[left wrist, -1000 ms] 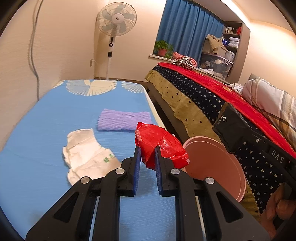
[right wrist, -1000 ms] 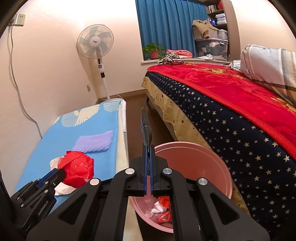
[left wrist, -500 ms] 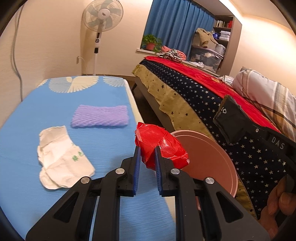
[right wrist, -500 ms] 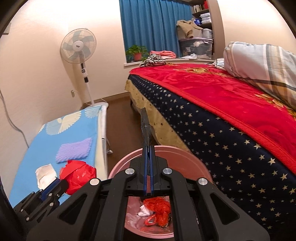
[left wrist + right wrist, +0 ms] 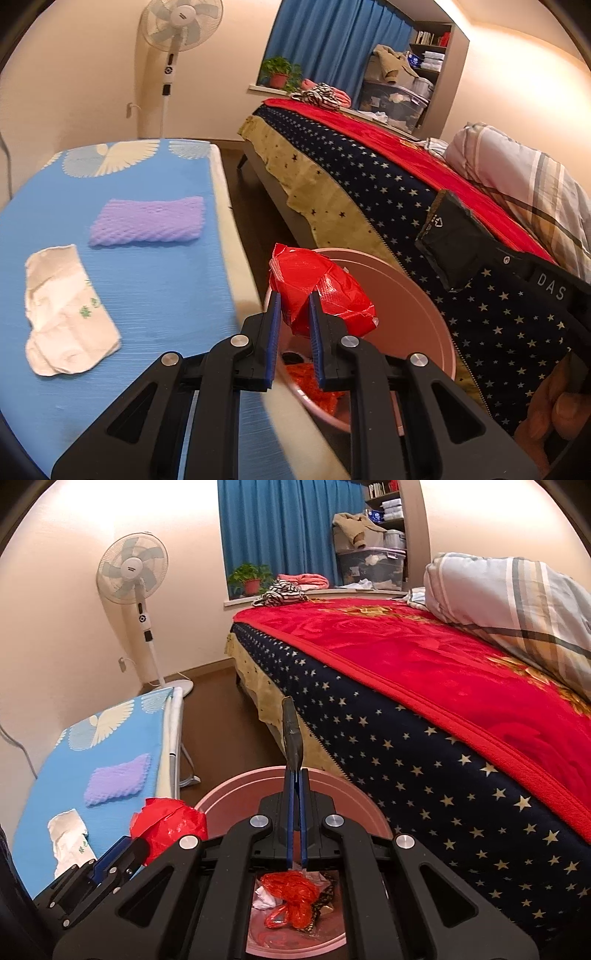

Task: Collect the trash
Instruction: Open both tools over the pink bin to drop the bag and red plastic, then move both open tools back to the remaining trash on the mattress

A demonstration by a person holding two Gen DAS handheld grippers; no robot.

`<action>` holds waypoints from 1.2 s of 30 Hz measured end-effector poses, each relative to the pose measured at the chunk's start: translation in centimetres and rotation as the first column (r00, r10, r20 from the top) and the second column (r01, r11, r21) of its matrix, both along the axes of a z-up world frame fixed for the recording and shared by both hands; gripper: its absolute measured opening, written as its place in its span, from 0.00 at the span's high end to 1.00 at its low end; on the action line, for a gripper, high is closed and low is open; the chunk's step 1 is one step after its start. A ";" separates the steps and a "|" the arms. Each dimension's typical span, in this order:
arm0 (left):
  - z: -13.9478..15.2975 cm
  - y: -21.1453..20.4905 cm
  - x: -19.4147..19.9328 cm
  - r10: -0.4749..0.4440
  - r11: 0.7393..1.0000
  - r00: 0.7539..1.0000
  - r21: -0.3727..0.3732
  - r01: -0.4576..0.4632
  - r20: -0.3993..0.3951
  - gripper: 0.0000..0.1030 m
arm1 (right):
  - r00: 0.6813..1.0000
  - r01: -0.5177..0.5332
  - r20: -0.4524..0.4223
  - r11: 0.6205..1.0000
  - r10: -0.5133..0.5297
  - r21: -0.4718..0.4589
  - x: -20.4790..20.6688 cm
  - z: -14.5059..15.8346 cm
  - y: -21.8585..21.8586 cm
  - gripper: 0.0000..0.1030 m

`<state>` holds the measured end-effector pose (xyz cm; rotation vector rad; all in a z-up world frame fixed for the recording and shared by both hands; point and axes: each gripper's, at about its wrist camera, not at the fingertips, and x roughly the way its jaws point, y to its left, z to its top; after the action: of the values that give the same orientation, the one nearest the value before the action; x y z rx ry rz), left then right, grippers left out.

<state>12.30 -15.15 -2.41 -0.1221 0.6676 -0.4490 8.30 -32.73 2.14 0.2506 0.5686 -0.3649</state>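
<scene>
Red wrapper [image 5: 317, 288] clamped in left hand-held gripper [image 5: 295, 314] above pink bin [image 5: 424, 314].

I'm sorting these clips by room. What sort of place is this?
Most likely a home bedroom: a bed with a red blanket and a striped pillow, blue curtains, and a standing fan by the wall.

Bedroom view I'm getting right now

Warm light's hitting cream walls; blue curtain [image 5: 284, 528], standing fan [image 5: 132, 568], bed [image 5: 424, 686] sitting on brown floor [image 5: 221, 716].
</scene>
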 end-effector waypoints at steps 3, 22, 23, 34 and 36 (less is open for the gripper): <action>-0.2 -0.8 0.1 -0.017 1.000 1.000 -0.006 0.017 -0.006 0.85 | 1.000 0.010 -0.004 1.000 -0.010 -0.004 0.0 -0.1 -0.3 0.97; 0.6 0.8 -0.7 -0.031 0.998 0.999 -0.056 0.031 -0.012 0.66 | 1.000 0.022 0.013 1.000 -0.022 0.013 -1.6 0.6 -0.1 0.56; 0.8 1.0 -0.7 -0.028 0.998 1.000 -0.056 0.027 -0.009 0.66 | 1.000 0.014 0.015 1.000 -0.014 0.012 -1.6 0.7 0.2 0.56; 2.2 3.9 -2.0 0.017 0.999 1.000 -0.047 -0.016 0.026 0.66 | 0.998 -0.044 0.038 0.999 0.044 0.009 -2.5 1.7 2.6 0.56; 2.3 4.5 -2.2 0.026 0.999 0.999 -0.046 -0.025 0.030 0.66 | 0.998 -0.056 0.042 0.998 0.055 0.009 -2.5 1.9 3.1 0.56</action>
<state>10.08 -10.62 -0.10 -0.1666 0.6252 -0.4407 5.77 -29.63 4.09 0.2515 0.5356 -0.3025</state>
